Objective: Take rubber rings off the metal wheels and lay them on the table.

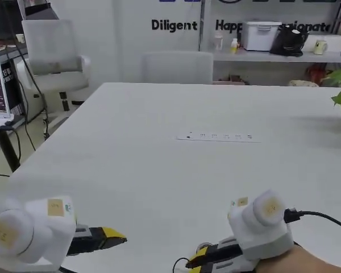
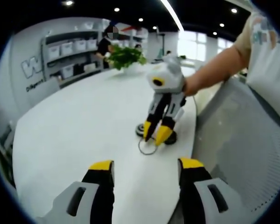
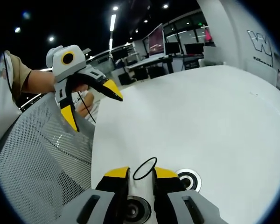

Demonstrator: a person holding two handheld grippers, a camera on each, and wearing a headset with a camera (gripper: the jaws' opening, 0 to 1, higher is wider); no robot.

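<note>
The broad white desk (image 1: 159, 170) lies bare from the grippers out to its far rounded edge, apart from a flush strip of sockets (image 1: 216, 136) set into the top well ahead. A green leafy plant (image 2: 126, 56) stands at a far corner. All the work sits close to the desk's near edge, where a grey mesh chair back (image 3: 42, 158) stands just beside the rim.

The thin black rubber ring (image 3: 144, 168) lies flat on the desk as a slack, empty loop, free of any wheel. Two round silver metal wheels with dark centres flank it. One wheel (image 3: 189, 179) is just outside the right gripper's jaw, the other wheel (image 3: 135, 208) lies in the gap between its jaws, nearer the gripper body.

The right gripper (image 3: 141, 173) points down at the desk, its yellow-tipped jaws parted by a narrow gap. The ring lies across that gap at the tips, and whether a jaw touches it I cannot tell. The left gripper (image 2: 146, 165) hangs above the near edge, well apart from the ring, jaws spread wide and holding nothing.
</note>
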